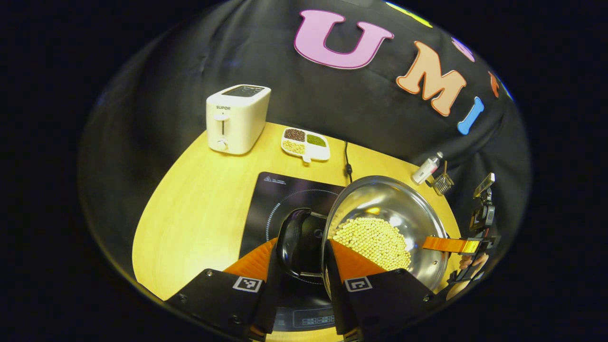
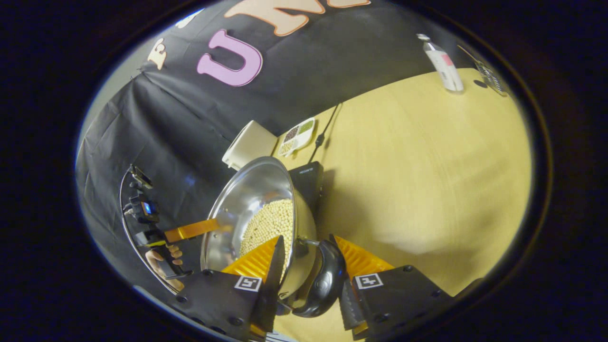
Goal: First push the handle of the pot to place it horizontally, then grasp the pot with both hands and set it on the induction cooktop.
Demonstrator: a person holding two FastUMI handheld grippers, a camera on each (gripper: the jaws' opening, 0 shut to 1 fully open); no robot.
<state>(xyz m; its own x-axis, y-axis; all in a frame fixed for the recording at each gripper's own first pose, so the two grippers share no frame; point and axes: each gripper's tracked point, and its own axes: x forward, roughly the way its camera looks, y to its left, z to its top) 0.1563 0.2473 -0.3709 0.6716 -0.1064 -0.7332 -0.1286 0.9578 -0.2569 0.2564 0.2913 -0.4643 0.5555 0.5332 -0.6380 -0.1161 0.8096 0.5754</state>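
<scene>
Step in hand: the two-handed carry. I judge the handle-pushing step finished, since both grippers are on the pot [image 1: 394, 204], at opposite sides of its rim.

Left gripper [image 1: 303, 243]: closed across one black side handle [image 1: 299, 237], with one finger outside the handle and the other inside the rim, against the steel wall. I read this as a firm pinch on the pot.

Right gripper [image 2: 306, 237]: clamped the same way on the opposite side, with one finger down inside the bowl beside the soybeans [image 2: 270, 223] and the other against its own black handle [image 2: 325, 278]. In the left gripper view it reaches the far rim at [image 1: 456, 244].

Location of the pot: it overlaps the right part of the induction cooktop [image 1: 285, 194] and lies off-centre toward the bare table [image 1: 199, 204]. Whether its base is touching the glass I cannot tell (the bottom is hidden from both cameras).

Next move, in my judgement: shift the pot toward the cooktop's ring marking. Both hands should travel together and keep the rim level, or the loose beans will slide. Lower it flat, then release both grips. The toaster [image 1: 237, 118] stands well apart and poses no obstruction.
</scene>
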